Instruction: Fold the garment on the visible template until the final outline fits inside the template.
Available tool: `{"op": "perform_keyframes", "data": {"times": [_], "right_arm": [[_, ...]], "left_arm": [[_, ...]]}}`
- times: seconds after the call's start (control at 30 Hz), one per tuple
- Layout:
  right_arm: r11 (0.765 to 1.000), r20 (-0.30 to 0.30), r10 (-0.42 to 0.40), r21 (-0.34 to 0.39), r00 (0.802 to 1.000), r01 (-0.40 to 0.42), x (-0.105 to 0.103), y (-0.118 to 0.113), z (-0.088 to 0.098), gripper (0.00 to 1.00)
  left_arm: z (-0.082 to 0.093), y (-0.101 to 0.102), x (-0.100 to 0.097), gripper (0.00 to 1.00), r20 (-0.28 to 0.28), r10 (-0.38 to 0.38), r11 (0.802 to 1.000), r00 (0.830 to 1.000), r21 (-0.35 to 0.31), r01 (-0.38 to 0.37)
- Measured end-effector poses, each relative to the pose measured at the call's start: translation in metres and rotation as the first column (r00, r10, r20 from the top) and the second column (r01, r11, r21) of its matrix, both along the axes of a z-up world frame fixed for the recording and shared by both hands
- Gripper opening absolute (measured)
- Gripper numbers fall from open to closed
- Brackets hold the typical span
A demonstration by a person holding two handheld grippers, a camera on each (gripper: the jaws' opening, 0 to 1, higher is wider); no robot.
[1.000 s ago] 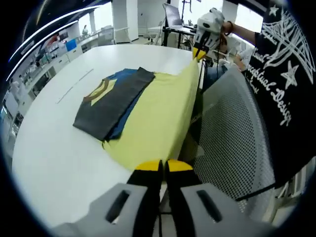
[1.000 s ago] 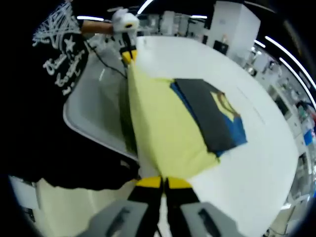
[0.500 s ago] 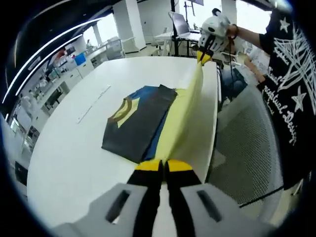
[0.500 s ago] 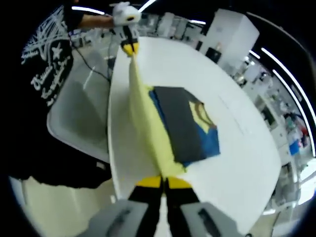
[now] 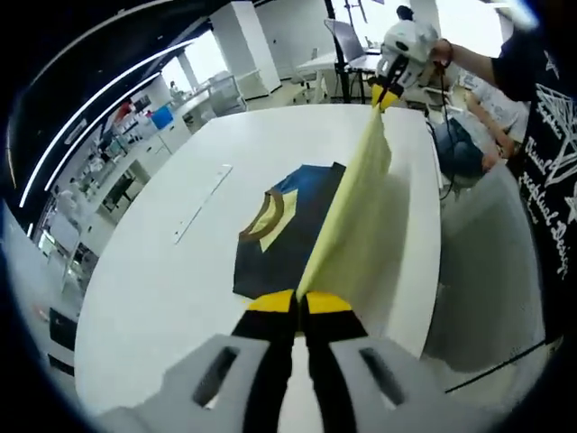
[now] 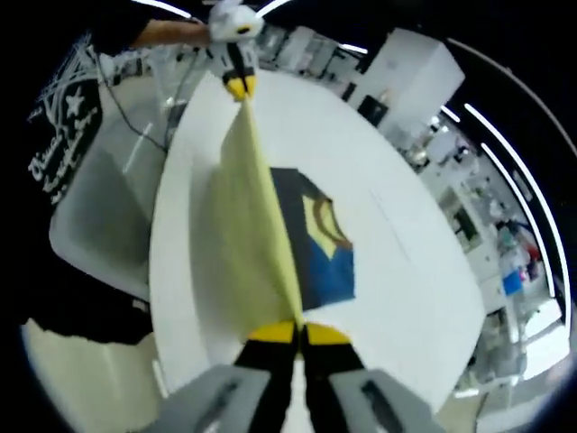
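Note:
A yellow garment (image 5: 353, 216) with a dark grey and blue folded part (image 5: 287, 227) lies on the white table (image 5: 162, 298). Its near yellow edge is lifted and stretched taut between both grippers, standing up like a sheet. My left gripper (image 5: 298, 301) is shut on one end of that edge. My right gripper (image 5: 386, 94) holds the far end. In the right gripper view, the right gripper (image 6: 298, 332) is shut on the yellow garment (image 6: 245, 216), and the left gripper (image 6: 238, 87) pinches the far end. The dark part (image 6: 317, 239) lies flat beside the raised cloth.
A thin pale strip (image 5: 202, 202) lies on the table left of the garment. A grey mesh chair (image 5: 491, 271) stands off the table edge by the person in a black printed shirt (image 5: 554, 135). Shelves and desks line the room beyond.
Both grippers have lifted the yellow edge from its hang over the table edge and carried it up over the table. The cloth now stands upright above the dark folded part.

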State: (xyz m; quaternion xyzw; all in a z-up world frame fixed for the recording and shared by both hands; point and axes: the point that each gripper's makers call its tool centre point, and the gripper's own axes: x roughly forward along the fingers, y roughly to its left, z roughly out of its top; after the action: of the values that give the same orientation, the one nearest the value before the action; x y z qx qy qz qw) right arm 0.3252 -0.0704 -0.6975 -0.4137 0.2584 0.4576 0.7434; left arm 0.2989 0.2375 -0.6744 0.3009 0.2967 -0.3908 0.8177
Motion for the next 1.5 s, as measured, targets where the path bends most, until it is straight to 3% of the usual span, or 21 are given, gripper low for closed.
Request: {"op": "perform_keyframes", "data": {"times": [0.4, 0.7, 0.93, 1.07, 1.5], "right_arm": [[0.999, 0.053, -0.050, 0.022, 0.997, 0.048, 0.049, 0.009, 0.007, 0.00], [0.995, 0.125, -0.071, -0.056, 0.990, 0.078, 0.089, 0.010, 0.003, 0.00], [0.995, 0.124, -0.076, -0.062, 0.989, 0.084, 0.108, 0.015, -0.008, 0.00], [0.992, 0.107, -0.079, -0.094, 0.991, 0.089, 0.120, 0.014, -0.025, 0.00], [0.987, 0.062, -0.039, -0.150, 0.997, 0.048, 0.163, 0.024, -0.076, 0.00]], "left_arm": [[0.002, 0.008, 0.048, 0.00, 0.001, 0.069, 0.997, 0.998, -0.047, -0.069], [0.004, 0.006, 0.085, 0.00, 0.021, 0.077, 0.994, 0.997, -0.075, -0.075], [-0.015, 0.016, 0.107, 0.00, -0.014, 0.103, 0.992, 0.995, -0.071, -0.104], [-0.025, 0.014, 0.117, 0.00, -0.039, 0.118, 0.988, 0.992, -0.095, -0.122], [-0.079, 0.028, 0.157, 0.00, -0.145, 0.149, 0.986, 0.978, -0.057, -0.159]]}}
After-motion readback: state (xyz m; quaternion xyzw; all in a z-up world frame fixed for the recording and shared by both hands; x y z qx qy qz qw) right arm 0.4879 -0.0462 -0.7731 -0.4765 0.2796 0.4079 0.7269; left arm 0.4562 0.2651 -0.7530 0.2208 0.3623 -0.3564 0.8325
